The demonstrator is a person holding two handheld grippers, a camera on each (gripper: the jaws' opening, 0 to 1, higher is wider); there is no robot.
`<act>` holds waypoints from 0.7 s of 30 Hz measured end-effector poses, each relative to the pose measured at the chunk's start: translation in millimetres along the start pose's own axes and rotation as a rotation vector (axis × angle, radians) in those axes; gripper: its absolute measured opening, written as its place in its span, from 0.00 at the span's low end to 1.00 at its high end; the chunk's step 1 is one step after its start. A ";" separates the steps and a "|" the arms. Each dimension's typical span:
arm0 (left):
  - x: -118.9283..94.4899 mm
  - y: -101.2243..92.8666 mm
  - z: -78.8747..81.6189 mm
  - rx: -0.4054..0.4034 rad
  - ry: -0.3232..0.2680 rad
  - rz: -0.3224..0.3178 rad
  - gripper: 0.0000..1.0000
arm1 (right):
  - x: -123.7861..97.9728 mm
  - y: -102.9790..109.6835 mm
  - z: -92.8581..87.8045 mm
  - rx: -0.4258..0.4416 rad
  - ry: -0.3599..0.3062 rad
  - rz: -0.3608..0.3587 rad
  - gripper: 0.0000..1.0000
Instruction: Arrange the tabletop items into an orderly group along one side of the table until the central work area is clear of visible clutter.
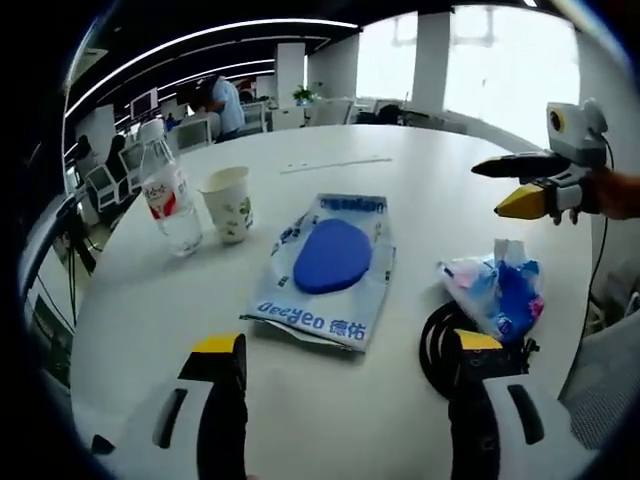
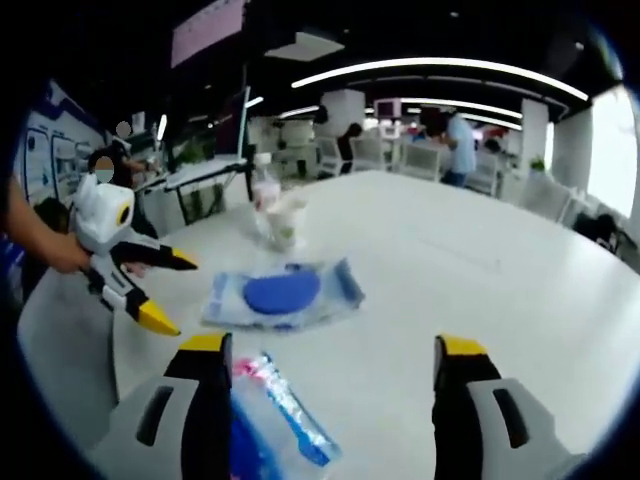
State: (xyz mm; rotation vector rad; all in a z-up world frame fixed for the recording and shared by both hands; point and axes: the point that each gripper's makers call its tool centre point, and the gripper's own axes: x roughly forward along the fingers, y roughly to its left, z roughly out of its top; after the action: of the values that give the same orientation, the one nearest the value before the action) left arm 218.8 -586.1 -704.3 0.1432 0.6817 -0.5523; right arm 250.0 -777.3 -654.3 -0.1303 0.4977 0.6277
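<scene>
A flat blue-and-white wipes packet (image 1: 330, 265) (image 2: 285, 293) lies mid-table. Beyond it a clear water bottle (image 1: 168, 195) (image 2: 262, 195) stands beside a paper cup (image 1: 230, 205) (image 2: 283, 222). A crumpled pink-and-blue plastic packet (image 1: 495, 290) (image 2: 275, 415) rests on a coiled black cable (image 1: 440, 340). My left gripper (image 1: 347, 345) (image 2: 187, 298) is open over bare table just short of the wipes packet. My right gripper (image 2: 332, 345) (image 1: 487, 190) is open too, above the table. The pink-and-blue packet lies under its left jaw.
The round white table (image 1: 430, 150) (image 2: 480, 260) has bare surface on its far half. A hand (image 2: 50, 250) holds the left gripper at the table's edge. Office chairs (image 1: 105, 185), desks and people stand well behind the table.
</scene>
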 end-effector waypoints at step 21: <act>22.1 11.6 -2.3 -0.060 0.073 -0.003 0.40 | 12.5 -7.2 -6.5 0.035 0.019 0.014 0.77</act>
State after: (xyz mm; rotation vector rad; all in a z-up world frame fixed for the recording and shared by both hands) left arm 237.7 -585.2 -720.7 0.1065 0.7686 -0.5304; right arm 260.3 -778.2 -666.2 -0.0997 0.5282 0.6313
